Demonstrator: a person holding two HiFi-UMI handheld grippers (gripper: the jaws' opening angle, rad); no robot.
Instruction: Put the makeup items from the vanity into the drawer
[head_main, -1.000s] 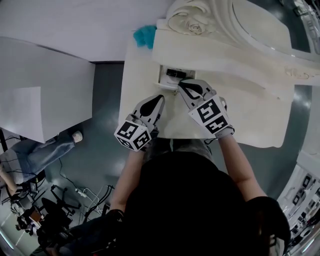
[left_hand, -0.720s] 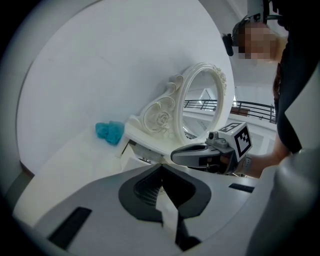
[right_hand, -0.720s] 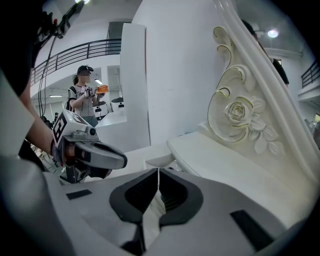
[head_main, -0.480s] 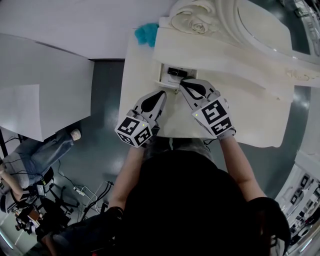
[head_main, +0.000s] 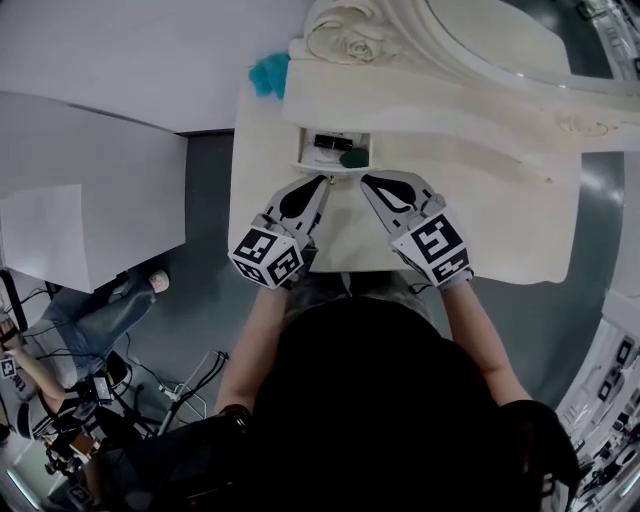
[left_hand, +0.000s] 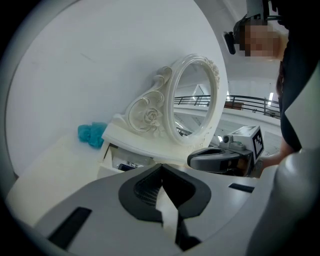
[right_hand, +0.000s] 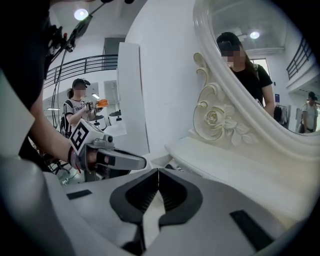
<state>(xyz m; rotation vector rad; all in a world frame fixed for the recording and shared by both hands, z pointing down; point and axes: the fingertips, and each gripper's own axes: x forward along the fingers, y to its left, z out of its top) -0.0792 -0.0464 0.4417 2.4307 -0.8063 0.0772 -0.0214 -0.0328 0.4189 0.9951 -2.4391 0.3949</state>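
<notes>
The small vanity drawer (head_main: 306, 152) stands open in the head view, with a dark item (head_main: 328, 141) and a green item (head_main: 353, 158) inside it. My left gripper (head_main: 322, 181) is shut and empty just in front of the drawer's front edge. My right gripper (head_main: 364, 179) is shut and empty beside it, to the right. In the left gripper view the shut jaws (left_hand: 161, 166) point at the open drawer (left_hand: 107, 156), and the right gripper (left_hand: 220, 159) shows at the right. In the right gripper view the jaws (right_hand: 158, 171) meet with nothing between them.
A teal fluffy thing (head_main: 266, 75) lies at the vanity's back left corner. The ornate mirror frame (head_main: 345, 40) rises behind the raised shelf (head_main: 430, 105). The white tabletop (head_main: 490, 220) spreads to the right. A white panel (head_main: 90, 180) stands at the left.
The right gripper has drawn back from the drawer toward me and risen a little. The left gripper has shifted slightly. A green item now shows in the drawer.
</notes>
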